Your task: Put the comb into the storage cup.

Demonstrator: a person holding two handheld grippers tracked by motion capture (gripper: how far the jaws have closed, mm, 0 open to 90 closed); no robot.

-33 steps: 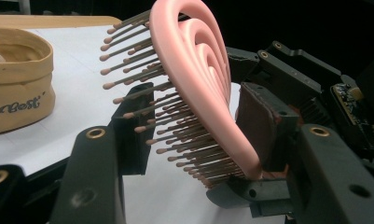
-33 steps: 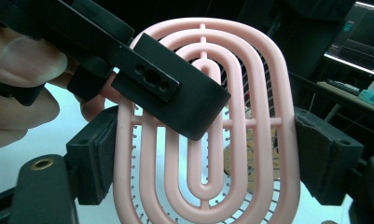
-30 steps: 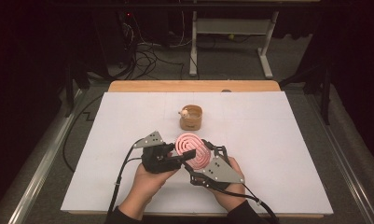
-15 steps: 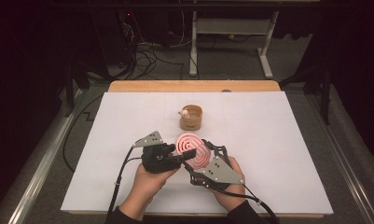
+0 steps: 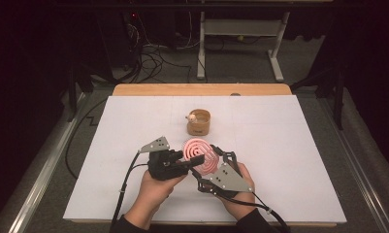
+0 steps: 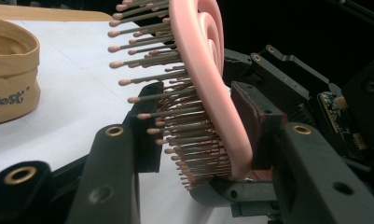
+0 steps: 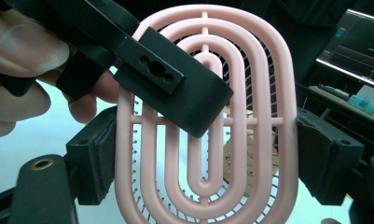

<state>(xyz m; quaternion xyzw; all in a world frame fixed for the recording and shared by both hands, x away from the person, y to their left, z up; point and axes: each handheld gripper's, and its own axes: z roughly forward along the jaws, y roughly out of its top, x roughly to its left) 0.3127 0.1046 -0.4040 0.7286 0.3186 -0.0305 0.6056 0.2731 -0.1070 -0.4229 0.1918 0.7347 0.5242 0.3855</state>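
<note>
Hairbrush (image 5: 200,154), pink, oval, spiral-slotted back: held clear above the table (image 5: 289,160), just nearer the person than the paper tub (image 5: 199,123). Right gripper (image 5: 216,162) fingers clamp its two long edges, steadying it for a handover. Left gripper (image 5: 189,162) fingers, just closing, straddle back and bristles; contact unclear. Tub: small pale item at rim, otherwise hard to tell.

Overhead view, two close gripper-mounted views
</note>
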